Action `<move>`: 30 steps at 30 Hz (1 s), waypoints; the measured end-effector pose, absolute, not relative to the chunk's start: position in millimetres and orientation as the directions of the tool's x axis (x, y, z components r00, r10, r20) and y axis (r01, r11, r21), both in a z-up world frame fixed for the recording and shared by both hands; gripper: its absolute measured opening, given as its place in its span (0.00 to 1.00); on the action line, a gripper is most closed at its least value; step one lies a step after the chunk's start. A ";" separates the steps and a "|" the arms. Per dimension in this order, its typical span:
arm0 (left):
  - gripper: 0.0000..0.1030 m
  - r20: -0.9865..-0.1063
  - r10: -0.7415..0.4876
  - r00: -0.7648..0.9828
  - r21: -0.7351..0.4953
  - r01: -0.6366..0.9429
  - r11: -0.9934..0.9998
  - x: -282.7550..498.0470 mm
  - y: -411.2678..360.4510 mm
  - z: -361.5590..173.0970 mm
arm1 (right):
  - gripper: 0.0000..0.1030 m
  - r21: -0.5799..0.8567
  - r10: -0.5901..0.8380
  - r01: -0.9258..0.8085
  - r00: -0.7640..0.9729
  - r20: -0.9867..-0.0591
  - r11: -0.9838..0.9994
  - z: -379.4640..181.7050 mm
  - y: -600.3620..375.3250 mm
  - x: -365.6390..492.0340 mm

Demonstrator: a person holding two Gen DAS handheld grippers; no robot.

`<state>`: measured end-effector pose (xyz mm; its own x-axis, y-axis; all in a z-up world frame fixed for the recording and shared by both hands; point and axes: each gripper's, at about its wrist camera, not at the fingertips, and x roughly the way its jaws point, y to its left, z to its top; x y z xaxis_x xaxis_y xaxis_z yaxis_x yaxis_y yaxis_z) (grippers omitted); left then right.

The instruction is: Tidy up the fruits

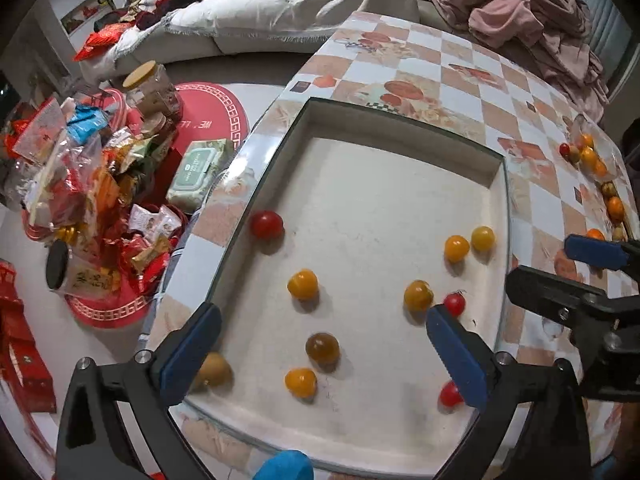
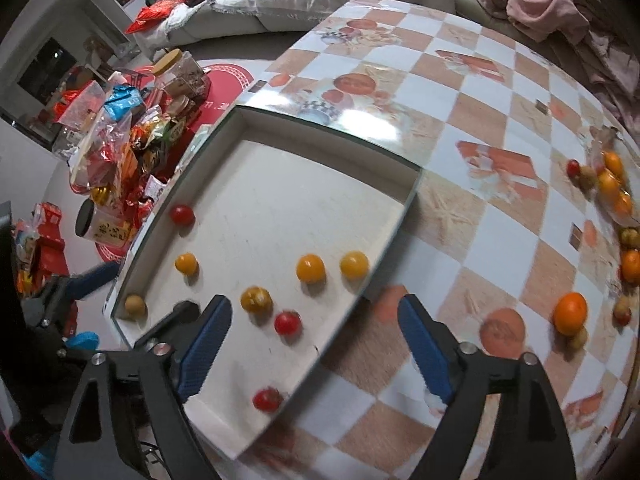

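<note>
A shallow white tray (image 1: 400, 128) (image 2: 320, 132) sits on the checkered table and holds several small red, yellow and brown fruits, such as a red one (image 1: 267, 225) (image 2: 182, 214) at its left wall and a yellow pair (image 1: 457, 248) (image 2: 310, 268) at its right. My left gripper (image 1: 320, 356) hangs open and empty over the tray's near part. My right gripper (image 2: 314, 350) is open and empty over the tray's near right edge; it also shows in the left wrist view (image 1: 560, 272). More fruits lie loose (image 1: 588, 156) (image 2: 570, 314) at the table's right.
A heap of snack packets and jars (image 1: 92, 184) (image 2: 120, 152) lies on the floor left of the table. A pink cloth (image 1: 520, 12) (image 2: 560, 4) and a sofa with cushions (image 1: 260, 12) stand behind the table.
</note>
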<state>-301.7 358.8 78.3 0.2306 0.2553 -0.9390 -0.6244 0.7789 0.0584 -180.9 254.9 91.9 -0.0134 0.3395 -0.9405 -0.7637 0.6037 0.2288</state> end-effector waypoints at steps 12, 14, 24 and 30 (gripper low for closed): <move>1.00 -0.947 0.290 0.141 0.147 -0.613 0.776 -308.5 299.3 122.8 | 1.00 0.194 0.285 -0.802 -0.031 -0.958 0.564 136.4 214.2 -186.4; 1.00 -0.950 0.292 0.107 0.164 -0.624 0.764 -316.1 286.5 132.6 | 1.00 0.186 0.270 -0.818 -0.040 -0.962 0.544 146.7 205.7 -192.5; 1.00 -0.972 0.224 0.076 0.146 -0.551 0.822 -347.0 262.8 162.2 | 1.00 0.101 0.242 -0.851 0.032 -0.970 0.516 180.5 173.3 -218.5; 1.00 -0.984 0.157 0.079 0.107 -0.439 0.892 -356.7 288.0 160.3 | 1.00 0.042 0.228 -0.827 0.106 -0.968 0.561 187.2 188.2 -234.5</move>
<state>-356.7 288.0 160.3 0.0795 0.1575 -0.9843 -0.4387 0.8922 0.1073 -234.5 188.2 187.2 0.1059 0.2280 -0.9679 -0.8266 0.5613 0.0417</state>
